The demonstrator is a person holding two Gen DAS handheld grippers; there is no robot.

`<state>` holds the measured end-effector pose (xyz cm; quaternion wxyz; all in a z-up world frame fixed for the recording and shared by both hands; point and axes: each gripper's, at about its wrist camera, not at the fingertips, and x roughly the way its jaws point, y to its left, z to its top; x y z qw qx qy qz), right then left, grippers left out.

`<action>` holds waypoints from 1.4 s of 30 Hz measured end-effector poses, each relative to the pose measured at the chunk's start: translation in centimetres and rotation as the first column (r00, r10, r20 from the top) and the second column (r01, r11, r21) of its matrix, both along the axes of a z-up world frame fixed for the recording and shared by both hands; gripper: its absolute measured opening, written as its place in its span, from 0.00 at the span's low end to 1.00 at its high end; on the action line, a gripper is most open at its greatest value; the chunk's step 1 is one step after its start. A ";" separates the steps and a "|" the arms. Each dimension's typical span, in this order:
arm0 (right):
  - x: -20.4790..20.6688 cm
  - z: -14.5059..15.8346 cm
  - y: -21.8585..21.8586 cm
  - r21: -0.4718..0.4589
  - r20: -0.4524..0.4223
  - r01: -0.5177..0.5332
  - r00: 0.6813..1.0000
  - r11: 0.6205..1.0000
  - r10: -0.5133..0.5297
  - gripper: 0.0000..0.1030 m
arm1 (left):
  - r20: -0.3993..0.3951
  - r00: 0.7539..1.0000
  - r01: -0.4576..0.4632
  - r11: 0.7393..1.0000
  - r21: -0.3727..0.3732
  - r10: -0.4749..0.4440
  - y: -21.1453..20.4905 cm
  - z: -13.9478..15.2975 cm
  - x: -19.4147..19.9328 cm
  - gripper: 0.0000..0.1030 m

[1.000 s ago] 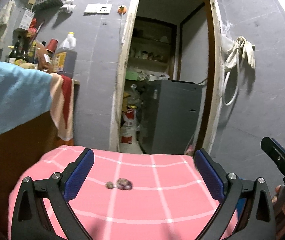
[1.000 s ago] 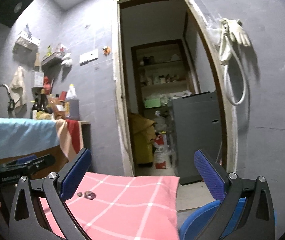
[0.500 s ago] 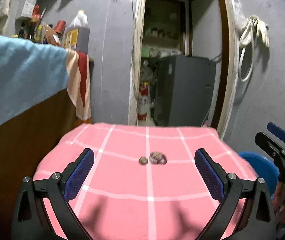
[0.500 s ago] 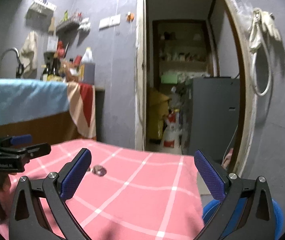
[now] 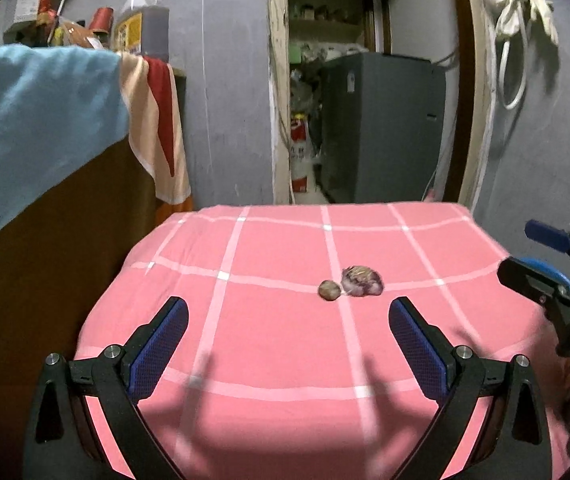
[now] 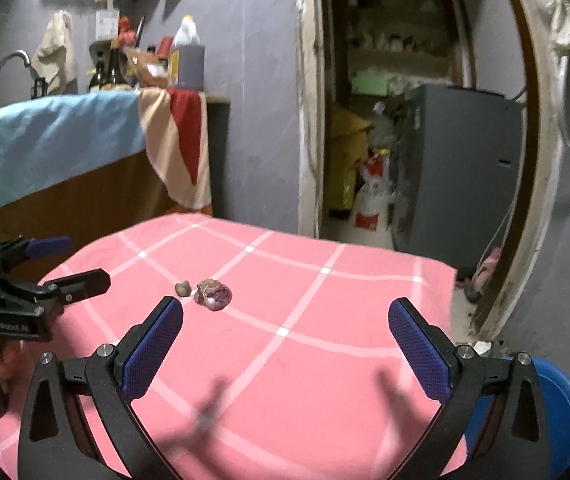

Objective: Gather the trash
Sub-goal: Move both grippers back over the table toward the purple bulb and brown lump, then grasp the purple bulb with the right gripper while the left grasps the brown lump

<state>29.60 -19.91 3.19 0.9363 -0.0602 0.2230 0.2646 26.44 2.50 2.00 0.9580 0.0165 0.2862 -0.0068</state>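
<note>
Two bits of trash lie side by side on the pink checked tablecloth (image 5: 269, 344): a purplish onion-skin lump (image 5: 363, 281) and a small brown piece (image 5: 329, 290). They also show in the right wrist view, the lump (image 6: 213, 294) and the brown piece (image 6: 183, 288). My left gripper (image 5: 287, 320) is open and empty, above the cloth, short of the trash. My right gripper (image 6: 285, 320) is open and empty, with the trash ahead to its left. A blue bin (image 6: 557, 408) sits low at the table's right edge.
A counter draped in a blue cloth (image 5: 33, 120) and a striped towel (image 5: 161, 128) stands to the left, with bottles on top. Behind the table an open doorway shows a grey appliance (image 5: 381, 124). Gloves and a hose (image 5: 521, 36) hang on the right wall.
Both grippers have tilted down and moved in over the table. The trash now sits lower and closer in both views. The jaws stay open.
</note>
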 end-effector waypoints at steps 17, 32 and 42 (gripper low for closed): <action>7.0 -3.9 8.8 -0.240 -0.368 -0.257 0.917 0.936 0.157 0.70 | -0.214 0.974 -0.091 0.995 -0.042 0.080 3.6 -2.2 3.9 0.93; 8.8 -3.9 10.6 -0.223 -0.416 -0.363 0.875 0.905 0.248 0.37 | -0.246 0.968 -0.041 0.999 -0.003 0.039 2.8 -2.7 5.4 0.93; 8.4 -3.8 9.1 -0.247 -0.407 -0.336 0.887 0.909 0.217 0.26 | -0.281 0.959 0.014 1.000 0.000 -0.013 1.3 -3.2 6.7 0.82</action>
